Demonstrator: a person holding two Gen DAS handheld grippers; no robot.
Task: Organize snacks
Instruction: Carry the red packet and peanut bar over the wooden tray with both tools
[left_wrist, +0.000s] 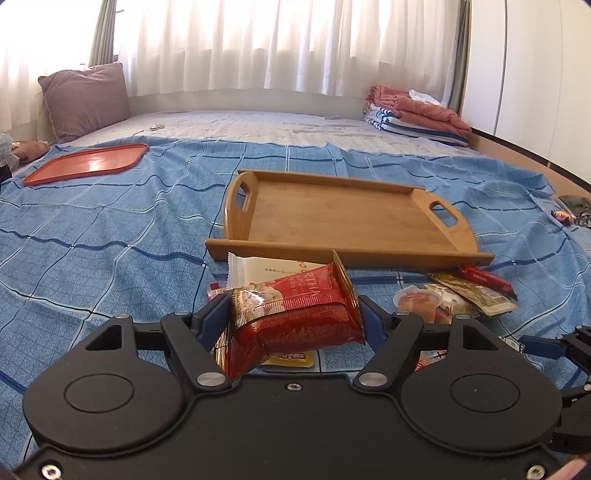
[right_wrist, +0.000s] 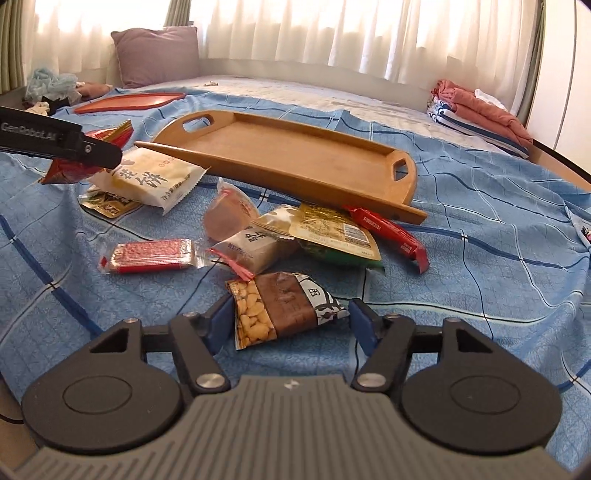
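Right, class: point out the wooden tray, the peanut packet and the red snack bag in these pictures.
wooden tray (left_wrist: 343, 218): left wrist view, bare floor of the tray.
peanut packet (right_wrist: 284, 308): right wrist view, brown middle of the wrapper.
red snack bag (left_wrist: 295, 314): left wrist view, front face of the bag.

Both wrist views low over the bed, facing ahead of their fingers, sharing the wooden tray (left_wrist: 343, 218) (right_wrist: 291, 155) beyond

A purple pillow (left_wrist: 86, 99) and folded blankets (left_wrist: 417, 114) rest by white curtains (left_wrist: 258, 44).
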